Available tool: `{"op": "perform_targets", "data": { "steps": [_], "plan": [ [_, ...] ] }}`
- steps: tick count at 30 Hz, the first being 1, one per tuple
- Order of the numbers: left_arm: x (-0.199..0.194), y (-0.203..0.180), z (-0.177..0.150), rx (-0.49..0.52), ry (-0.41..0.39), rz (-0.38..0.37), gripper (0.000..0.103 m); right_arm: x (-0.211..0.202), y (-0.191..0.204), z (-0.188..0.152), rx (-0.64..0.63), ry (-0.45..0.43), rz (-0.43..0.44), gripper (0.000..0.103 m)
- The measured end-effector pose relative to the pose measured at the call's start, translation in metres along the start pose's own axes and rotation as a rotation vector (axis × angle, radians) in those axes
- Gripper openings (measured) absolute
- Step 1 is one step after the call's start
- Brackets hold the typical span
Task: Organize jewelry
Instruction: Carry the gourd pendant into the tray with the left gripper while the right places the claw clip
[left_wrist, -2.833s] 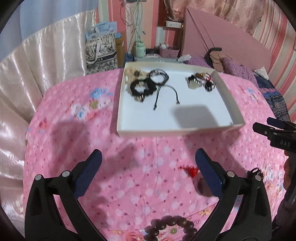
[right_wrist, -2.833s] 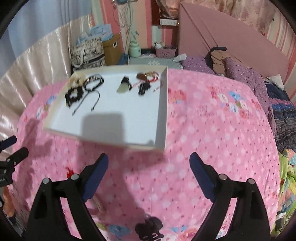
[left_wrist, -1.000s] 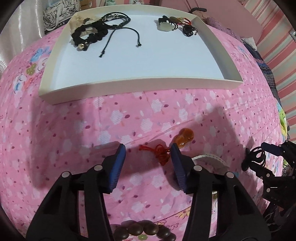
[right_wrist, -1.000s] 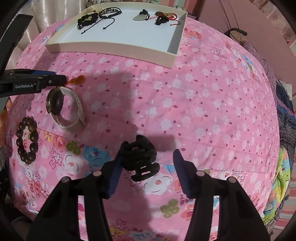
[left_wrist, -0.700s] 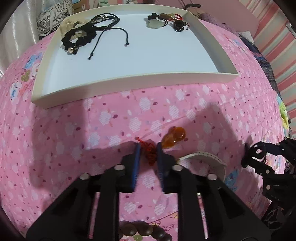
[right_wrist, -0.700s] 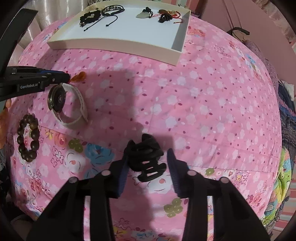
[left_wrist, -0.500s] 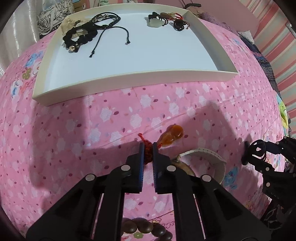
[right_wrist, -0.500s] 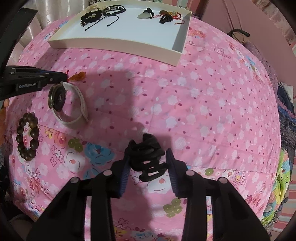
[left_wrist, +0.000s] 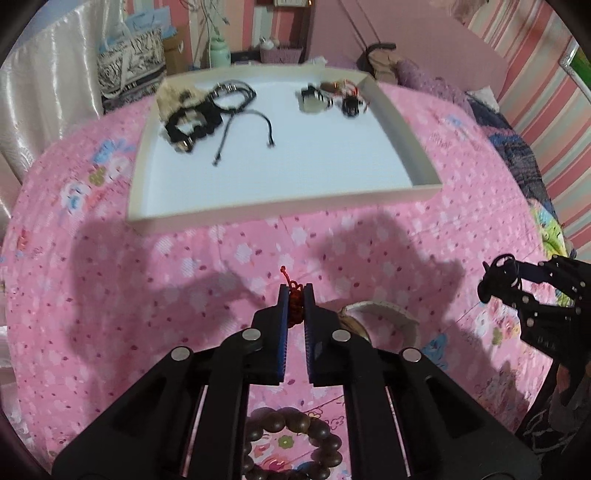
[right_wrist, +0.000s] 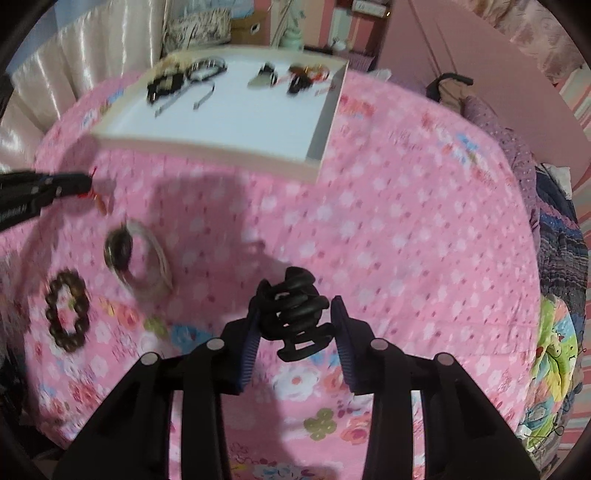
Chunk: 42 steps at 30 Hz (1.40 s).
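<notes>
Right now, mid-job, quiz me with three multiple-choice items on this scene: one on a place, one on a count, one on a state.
1. Where does the brown wooden bead bracelet lie?
A. in the white tray
B. on the pink floral bedspread
C. in a gripper

2. How many grippers hold something?
A. none
B. one
C. two

3. How is the black plastic hair claw?
A. clamped between fingers
B. loose in the tray
C. hanging from the watch

Answers: 1 B, it rests on the bedspread outside the shallow white tray. 2 C, the left gripper pinches the red knotted cord charm and the right gripper grips the claw. 3 A, both fingers press its sides.
</notes>
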<state>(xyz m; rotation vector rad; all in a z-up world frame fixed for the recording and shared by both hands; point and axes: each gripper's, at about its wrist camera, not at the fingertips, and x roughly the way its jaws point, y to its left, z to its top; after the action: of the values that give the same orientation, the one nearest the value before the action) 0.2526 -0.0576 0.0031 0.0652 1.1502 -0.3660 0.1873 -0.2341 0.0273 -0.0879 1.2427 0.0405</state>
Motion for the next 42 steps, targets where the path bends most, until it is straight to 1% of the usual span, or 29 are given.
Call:
{"op": "perform_targets", "data": {
  "steps": [3,7,9,11,13,16,21,24,30,34,38,42],
  "plan": [
    [-0.013,0.005,0.007,-0.017,-0.028,-0.013,0.005,-0.008,-0.007,0.019,0.023,-0.045,-0.001,0.038],
    [-0.033,0.013,0.025,-0.043,-0.083,-0.03,0.005,-0.017,-0.012,0.049,0.063,-0.108,0.011,0.038],
    [-0.036,0.016,0.037,-0.057,-0.102,-0.036,0.005,-0.019,-0.013,0.066,0.09,-0.137,0.02,0.038],
    [-0.038,0.018,0.05,-0.064,-0.124,-0.024,0.005,-0.016,-0.013,0.082,0.107,-0.152,0.03,0.038],
    [-0.038,0.021,0.061,-0.069,-0.151,-0.016,0.005,-0.013,-0.009,0.099,0.115,-0.172,0.026,0.038],
    [-0.032,0.026,0.08,-0.082,-0.175,-0.015,0.005,-0.002,-0.006,0.124,0.135,-0.181,0.054,0.038],
    [-0.013,0.029,0.101,-0.086,-0.195,0.001,0.005,0.022,0.0,0.15,0.161,-0.194,0.022,0.038],
    [0.003,0.03,0.112,-0.091,-0.2,0.005,0.005,0.037,-0.001,0.159,0.186,-0.206,0.004,0.038],
    [0.035,0.028,0.132,-0.074,-0.201,0.042,0.005,0.066,-0.007,0.175,0.228,-0.209,-0.011,0.038],
    [0.052,0.027,0.138,-0.072,-0.201,0.052,0.005,0.079,-0.01,0.18,0.246,-0.219,-0.029,0.038],
    [0.066,0.029,0.142,-0.062,-0.206,0.073,0.005,0.093,-0.008,0.182,0.237,-0.237,-0.022,0.038],
    [0.08,0.033,0.142,-0.061,-0.195,0.088,0.005,0.104,-0.011,0.183,0.26,-0.239,0.003,0.038]
  ]
}}
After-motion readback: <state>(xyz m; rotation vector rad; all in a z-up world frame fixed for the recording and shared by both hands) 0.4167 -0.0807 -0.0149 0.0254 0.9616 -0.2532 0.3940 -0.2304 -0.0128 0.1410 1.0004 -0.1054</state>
